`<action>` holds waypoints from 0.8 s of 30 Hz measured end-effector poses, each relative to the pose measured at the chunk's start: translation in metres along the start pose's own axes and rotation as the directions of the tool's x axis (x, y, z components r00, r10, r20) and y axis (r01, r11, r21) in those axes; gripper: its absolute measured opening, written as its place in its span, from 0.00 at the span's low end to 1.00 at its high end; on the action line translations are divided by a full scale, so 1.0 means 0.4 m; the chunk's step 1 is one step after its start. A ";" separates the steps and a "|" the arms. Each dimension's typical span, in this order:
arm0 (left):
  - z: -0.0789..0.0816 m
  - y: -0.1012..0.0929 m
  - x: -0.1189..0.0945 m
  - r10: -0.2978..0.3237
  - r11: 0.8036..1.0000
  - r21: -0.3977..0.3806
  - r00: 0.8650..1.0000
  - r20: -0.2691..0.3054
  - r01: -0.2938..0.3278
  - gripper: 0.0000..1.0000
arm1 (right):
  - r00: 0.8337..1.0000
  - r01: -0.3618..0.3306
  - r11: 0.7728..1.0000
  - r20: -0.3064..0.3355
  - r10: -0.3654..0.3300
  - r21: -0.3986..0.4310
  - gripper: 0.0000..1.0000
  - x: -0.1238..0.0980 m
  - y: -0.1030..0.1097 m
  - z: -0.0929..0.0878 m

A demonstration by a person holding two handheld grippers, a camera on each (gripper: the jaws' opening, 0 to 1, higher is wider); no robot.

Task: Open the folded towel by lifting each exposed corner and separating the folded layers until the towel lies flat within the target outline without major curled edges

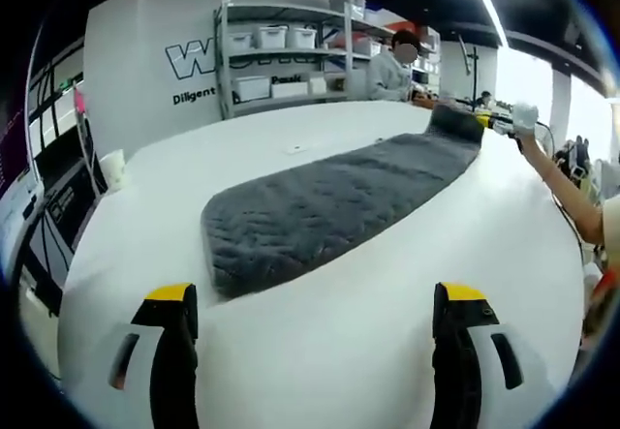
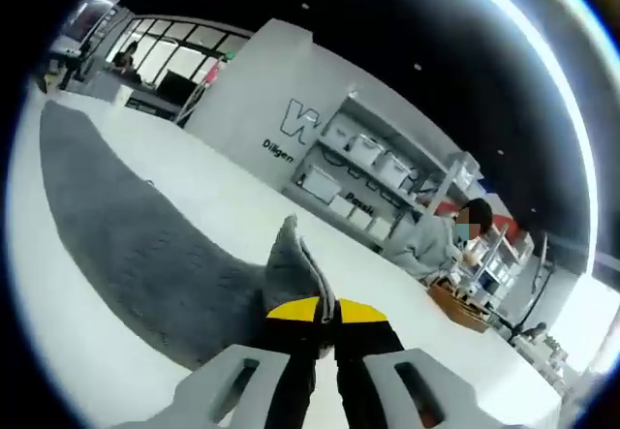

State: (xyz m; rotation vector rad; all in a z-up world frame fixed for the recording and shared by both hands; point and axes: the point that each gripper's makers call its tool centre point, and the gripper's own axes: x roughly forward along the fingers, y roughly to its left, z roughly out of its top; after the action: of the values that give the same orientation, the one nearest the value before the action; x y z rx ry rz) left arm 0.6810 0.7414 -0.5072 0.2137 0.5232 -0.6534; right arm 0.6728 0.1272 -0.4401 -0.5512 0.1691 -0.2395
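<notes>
White table [image 1: 320, 352] bears plush grey towel [image 1: 320, 206].

Hidden or cut off, for your record: wall lettering [image 1: 199, 59] partly blocked by shelving [image 1: 281, 51]; towel [image 2: 126, 240] corner pinched out of sight between your right gripper [image 2: 326, 315] tips; bin contents too small to read.
</notes>
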 end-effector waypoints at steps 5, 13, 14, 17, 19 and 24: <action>-0.002 0.004 0.004 0.002 1.000 -0.002 1.000 -0.006 -0.002 0.99 | 0.997 0.053 0.998 -0.049 -0.051 0.039 0.00 0.003 -0.052 -0.052; -0.003 0.010 0.009 0.001 1.000 0.000 1.000 -0.015 -0.001 0.99 | 0.982 0.072 0.997 -0.180 -0.064 0.038 0.00 0.039 -0.069 -0.161; -0.004 0.011 0.009 0.003 1.000 0.000 1.000 -0.016 -0.003 0.99 | 0.979 0.075 0.996 -0.195 -0.066 0.038 0.00 0.041 -0.071 -0.171; -0.004 0.016 0.008 0.007 1.000 -0.001 1.000 -0.017 -0.007 0.99 | 0.970 0.073 0.997 -0.235 -0.064 0.031 0.00 0.045 -0.068 -0.197; -0.003 0.018 0.009 0.008 1.000 0.001 1.000 -0.017 -0.008 0.99 | 0.962 0.061 0.998 -0.267 -0.053 0.023 0.00 0.045 -0.060 -0.217; -0.002 0.014 0.010 0.004 1.000 0.000 1.000 -0.017 -0.004 0.99 | 0.948 0.039 0.998 -0.319 -0.024 0.041 0.01 0.044 -0.040 -0.261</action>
State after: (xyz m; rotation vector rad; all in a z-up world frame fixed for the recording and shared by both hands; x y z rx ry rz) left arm 0.6867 0.7440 -0.5100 0.2205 0.5392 -0.6485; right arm 0.6638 0.0575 -0.5208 -0.4663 0.4676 -0.3630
